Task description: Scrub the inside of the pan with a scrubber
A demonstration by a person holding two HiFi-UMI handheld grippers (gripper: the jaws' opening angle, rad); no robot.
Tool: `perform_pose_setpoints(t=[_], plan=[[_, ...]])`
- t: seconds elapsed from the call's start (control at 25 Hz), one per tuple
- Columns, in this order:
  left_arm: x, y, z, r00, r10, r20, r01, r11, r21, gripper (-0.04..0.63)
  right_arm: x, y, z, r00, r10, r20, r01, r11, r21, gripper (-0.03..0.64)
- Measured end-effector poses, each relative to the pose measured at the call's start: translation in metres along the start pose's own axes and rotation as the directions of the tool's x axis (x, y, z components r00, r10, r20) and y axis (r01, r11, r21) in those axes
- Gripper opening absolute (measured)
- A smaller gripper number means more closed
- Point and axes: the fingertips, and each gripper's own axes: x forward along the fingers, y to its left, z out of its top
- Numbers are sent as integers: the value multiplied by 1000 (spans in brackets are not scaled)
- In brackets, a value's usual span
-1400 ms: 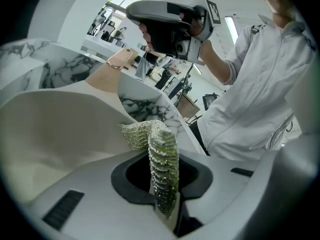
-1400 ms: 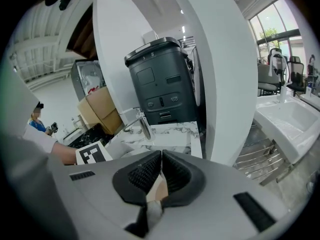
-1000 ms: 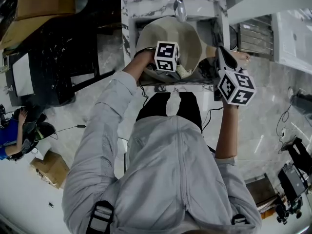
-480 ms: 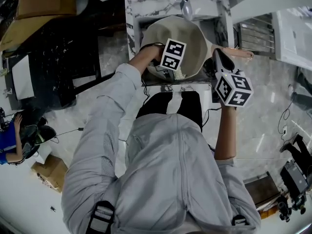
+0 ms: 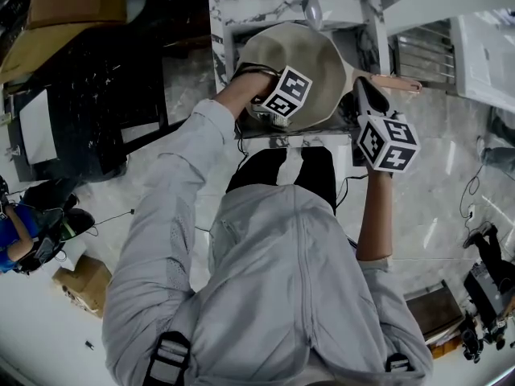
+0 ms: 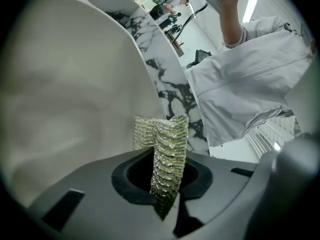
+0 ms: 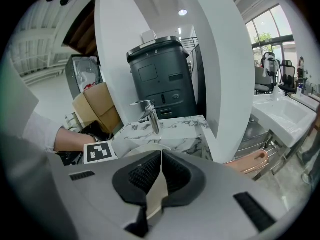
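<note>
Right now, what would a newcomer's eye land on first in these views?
The big beige pan in the marble sink, under the faucet, stands out first in the head view. Next comes the silvery mesh scrubber, pinched in the fingers of the left gripper at the pan's inner wall. The right gripper is shut on a thin beige edge, apparently the pan's rim, beside its copper-coloured handle.

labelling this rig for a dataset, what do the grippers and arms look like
The left gripper and right gripper have light grey moulded bodies with black ribbed pads. Each carries a white cube with black square markers. The person wears a light grey zipped jacket; the right sleeve stops above the forearm.
</note>
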Motion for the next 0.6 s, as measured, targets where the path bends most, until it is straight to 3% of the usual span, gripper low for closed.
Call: perform_pose_setpoints(t=[0.2,0.32,0.6], plan=[[2,3,-32,989,25,-146,-26,1000,-6,69,-1,5,-2,1000,-4,-3,4,1000,-5,37],[1,4,-41,982,36,-184,-39,999,-12,69,-1,8,-5,1000,-6,-12,6,1000,-10,37],[-7,21,-69,938,90,-336,-97,995,-6,69,0,10,-7,1000,-21,-20,20,1000,-22,37]])
